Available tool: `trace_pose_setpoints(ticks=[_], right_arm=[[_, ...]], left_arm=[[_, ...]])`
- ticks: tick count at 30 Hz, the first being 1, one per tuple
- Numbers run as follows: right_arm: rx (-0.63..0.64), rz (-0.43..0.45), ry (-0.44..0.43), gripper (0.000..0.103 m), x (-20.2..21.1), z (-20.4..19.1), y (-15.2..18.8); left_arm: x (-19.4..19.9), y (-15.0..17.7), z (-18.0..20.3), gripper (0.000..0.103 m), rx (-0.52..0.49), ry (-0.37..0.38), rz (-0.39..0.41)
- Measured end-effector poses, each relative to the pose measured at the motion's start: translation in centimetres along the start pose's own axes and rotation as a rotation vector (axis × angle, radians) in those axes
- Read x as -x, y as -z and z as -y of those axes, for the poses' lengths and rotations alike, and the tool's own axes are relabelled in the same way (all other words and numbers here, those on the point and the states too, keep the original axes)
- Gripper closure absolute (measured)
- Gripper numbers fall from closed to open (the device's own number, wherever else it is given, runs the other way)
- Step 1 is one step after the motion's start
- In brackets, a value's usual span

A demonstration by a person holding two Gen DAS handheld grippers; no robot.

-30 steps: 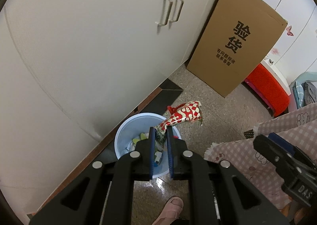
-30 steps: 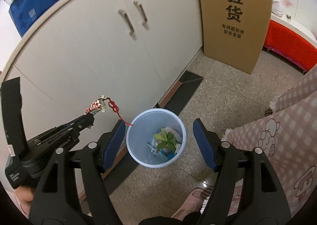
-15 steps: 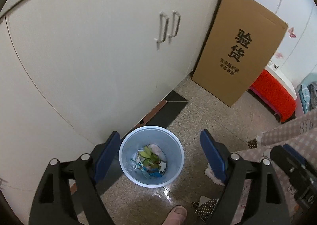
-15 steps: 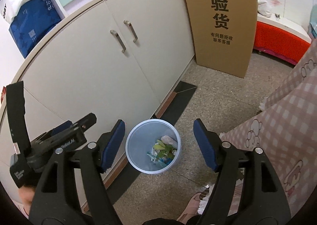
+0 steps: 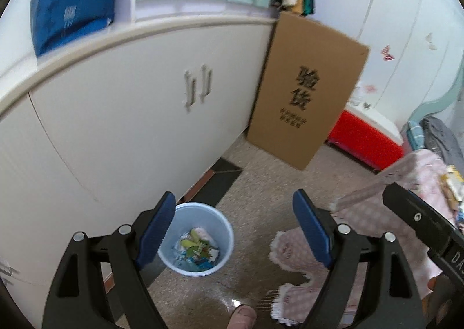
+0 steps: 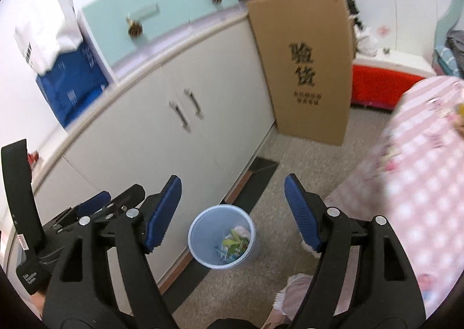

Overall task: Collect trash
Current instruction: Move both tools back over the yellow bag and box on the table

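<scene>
Both grippers are seen spread wide and empty above the floor: the left gripper [image 5: 233, 230] with nothing between its blue pads, the right gripper [image 6: 232, 213] with its jaws opening a little further, likewise bare. Just below them, at about six o'clock in both views, the pale blue bin [image 6: 221, 237] is set beside the white cabinet [image 6: 162, 137], with the collected wrappers [image 6: 235, 243] lying inside. Such scraps are judged light, soft and crinkly, best pinched at a loose edge.
</scene>
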State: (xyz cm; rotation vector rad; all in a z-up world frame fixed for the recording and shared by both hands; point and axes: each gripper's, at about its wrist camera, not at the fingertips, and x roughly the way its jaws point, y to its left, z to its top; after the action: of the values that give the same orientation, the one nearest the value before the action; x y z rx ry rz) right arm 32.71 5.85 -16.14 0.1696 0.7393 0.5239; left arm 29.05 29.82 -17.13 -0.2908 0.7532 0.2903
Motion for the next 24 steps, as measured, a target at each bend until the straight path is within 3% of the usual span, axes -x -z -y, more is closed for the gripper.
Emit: trace_pose_setpoints(ticks=[10,18,24], right_arm=[[-0.059,0.152,0.113,0.023,11.6,8.3,-0.7],[-0.183,0.248,0.371,0.007,19.7,19.4,0.7],[-0.270,0.234,0.534,0.006,22.7,27.1,2.3]], left_arm=[[5.9,0.7,11.2,0.020,-0.123,0.137,0.057],[7.0,3.2,22.2,0.019,-0.308,0.212,0.056],[6.5,4.8,30.1,0.019,-0.428,0.255,0.059]])
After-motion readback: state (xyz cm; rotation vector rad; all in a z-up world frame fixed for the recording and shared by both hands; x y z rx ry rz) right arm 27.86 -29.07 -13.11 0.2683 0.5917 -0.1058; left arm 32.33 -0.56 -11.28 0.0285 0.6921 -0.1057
